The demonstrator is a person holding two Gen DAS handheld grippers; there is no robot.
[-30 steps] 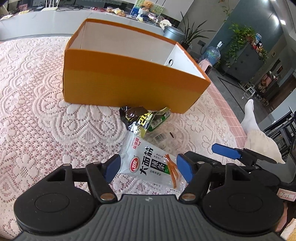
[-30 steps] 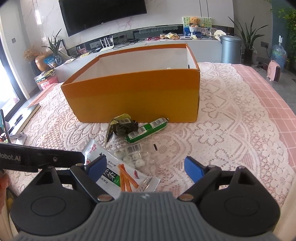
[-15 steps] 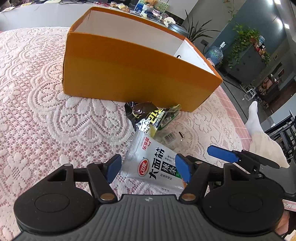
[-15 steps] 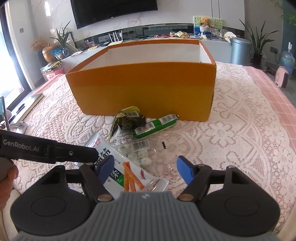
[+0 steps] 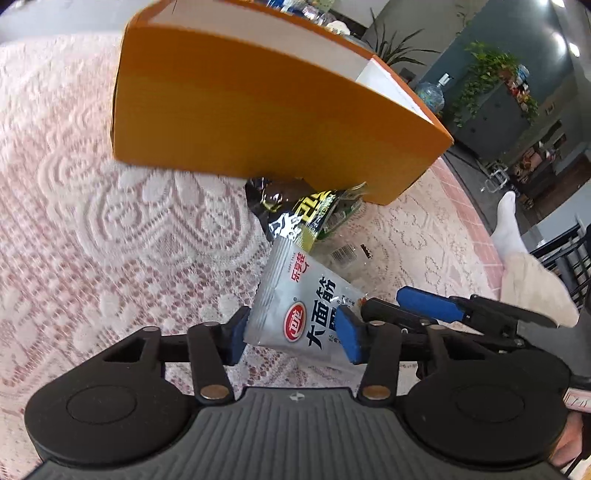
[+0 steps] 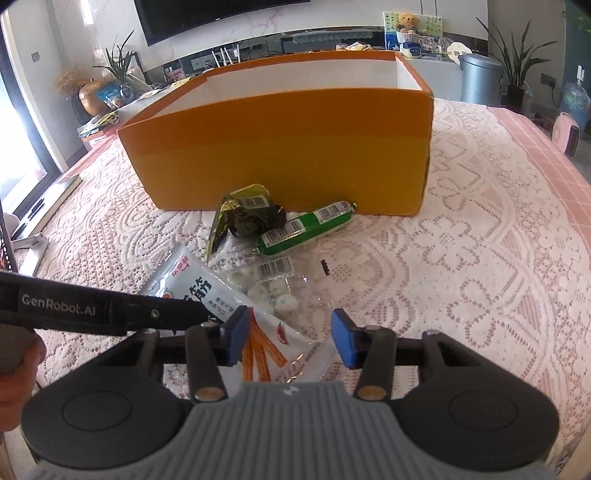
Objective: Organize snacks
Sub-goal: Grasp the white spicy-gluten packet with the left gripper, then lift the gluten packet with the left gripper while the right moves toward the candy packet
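Left fingers [image 5: 293, 334]: pinching the silver snack packet [image 5: 295, 295] low over the desk [image 5: 92, 229].
Right fingers [image 6: 290, 341]: apart, holding nothing, over that packet's clear end.
Other snacks: dark foil pouch [image 6: 245, 219], green sausage [image 6: 306, 229], clear candy bag [image 6: 273, 286], before the orange box [image 6: 288, 147].

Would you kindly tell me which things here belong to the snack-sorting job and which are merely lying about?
Belongs to the job:
- orange box
- silver snack packet, between the left gripper jaws
- green sausage
- dark foil snack
- clear candy bag
- right gripper, open

Just lying about:
- lace tablecloth
- grey bin
- teddy bear
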